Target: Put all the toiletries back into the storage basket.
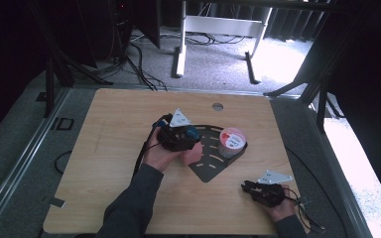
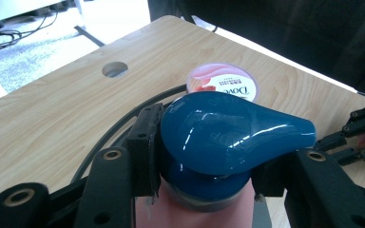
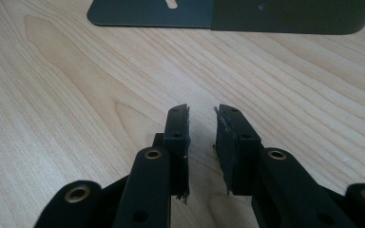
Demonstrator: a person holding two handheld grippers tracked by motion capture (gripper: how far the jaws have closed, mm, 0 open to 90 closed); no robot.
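Two grippers are in my hands. My left gripper [image 1: 191, 135] is clamped on the blue cap [image 2: 228, 130] of a bottle, a pad pressing each side of it, above the black slotted tray [image 1: 209, 166] on the wooden table [image 1: 114, 129]. Just beyond it a pink-lidded tub [image 1: 232, 141] sits in the tray's far right end. My right gripper [image 1: 248, 187] rests low near the table's front right corner, well apart from the tray, its jaws narrowly parted with bare wood between the pads [image 3: 178, 137].
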